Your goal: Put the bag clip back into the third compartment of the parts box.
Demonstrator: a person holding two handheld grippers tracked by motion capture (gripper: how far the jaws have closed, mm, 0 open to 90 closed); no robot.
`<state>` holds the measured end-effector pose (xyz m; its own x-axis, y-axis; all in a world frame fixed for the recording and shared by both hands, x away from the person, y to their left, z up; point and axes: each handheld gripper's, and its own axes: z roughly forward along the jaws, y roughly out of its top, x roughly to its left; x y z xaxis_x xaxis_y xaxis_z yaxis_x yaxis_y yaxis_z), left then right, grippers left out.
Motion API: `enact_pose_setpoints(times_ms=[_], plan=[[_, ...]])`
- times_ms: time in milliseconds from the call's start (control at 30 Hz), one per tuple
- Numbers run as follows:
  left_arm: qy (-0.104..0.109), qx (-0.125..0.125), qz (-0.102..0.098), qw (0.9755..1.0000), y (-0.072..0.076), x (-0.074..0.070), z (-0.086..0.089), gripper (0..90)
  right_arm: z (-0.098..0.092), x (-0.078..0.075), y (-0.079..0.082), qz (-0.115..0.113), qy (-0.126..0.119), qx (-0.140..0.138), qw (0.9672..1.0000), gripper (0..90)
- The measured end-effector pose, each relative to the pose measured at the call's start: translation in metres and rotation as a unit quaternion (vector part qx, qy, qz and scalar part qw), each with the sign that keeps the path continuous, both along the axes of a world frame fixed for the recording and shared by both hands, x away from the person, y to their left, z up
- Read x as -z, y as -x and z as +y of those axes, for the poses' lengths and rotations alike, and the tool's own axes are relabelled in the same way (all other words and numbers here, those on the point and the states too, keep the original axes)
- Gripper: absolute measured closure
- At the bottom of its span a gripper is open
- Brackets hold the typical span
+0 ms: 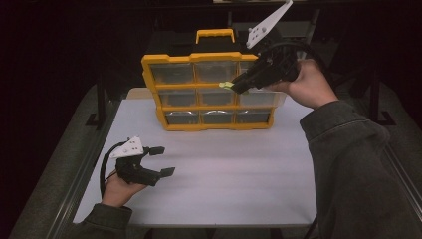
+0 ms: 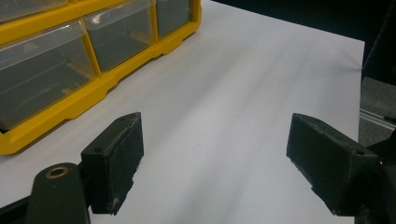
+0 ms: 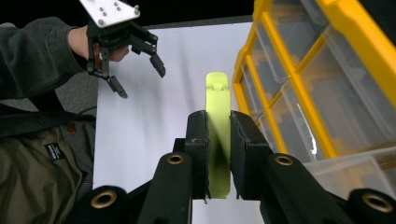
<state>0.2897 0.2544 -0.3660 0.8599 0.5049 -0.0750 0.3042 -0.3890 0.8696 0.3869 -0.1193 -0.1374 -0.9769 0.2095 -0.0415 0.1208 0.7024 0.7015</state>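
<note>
By the organizer (image 1: 209, 89) — rt gripper (image 3: 218, 140) grips green piece (image 3: 218, 116).

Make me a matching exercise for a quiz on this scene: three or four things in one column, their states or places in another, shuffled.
1. left gripper
2. right gripper
3. flat lime-green plastic piece
4. yellow organiser box with clear drawers

A. clamped between two black jaws
B. standing upright at the far side of the white table
C. open, holding nothing
D. shut on a thin piece

Pairs: 1-C, 2-D, 3-A, 4-B
</note>
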Motion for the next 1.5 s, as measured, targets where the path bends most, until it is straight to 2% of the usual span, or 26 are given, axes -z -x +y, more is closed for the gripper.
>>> enact_pose_setpoints(times_ms=[333, 700, 1167, 1500], plan=[[0.001, 0.001, 0.001, 1.0, 0.0, 0.0, 0.0, 18.8, -0.007, -0.016, -0.007, -0.008, 0.003, 0.019, 0.9998, 76.7], [0.001, 0.002, 0.001, 1.0, 0.0, 0.0, 0.0, 18.8, -0.023, -0.029, -0.014, -0.014, 0.007, 0.053, 0.9985, 76.7], [0.003, 0.002, 0.002, 1.0, 0.0, 0.0, -0.001, 18.8, -0.039, -0.035, -0.025, -0.014, 0.01, 0.079, 0.9967, 76.6], [0.0, 0.003, 0.0, 1.0, 0.0, 0.0, 0.0, 18.7, -0.052, -0.033, -0.03, -0.015, 0.012, 0.098, 0.995, 76.6]])
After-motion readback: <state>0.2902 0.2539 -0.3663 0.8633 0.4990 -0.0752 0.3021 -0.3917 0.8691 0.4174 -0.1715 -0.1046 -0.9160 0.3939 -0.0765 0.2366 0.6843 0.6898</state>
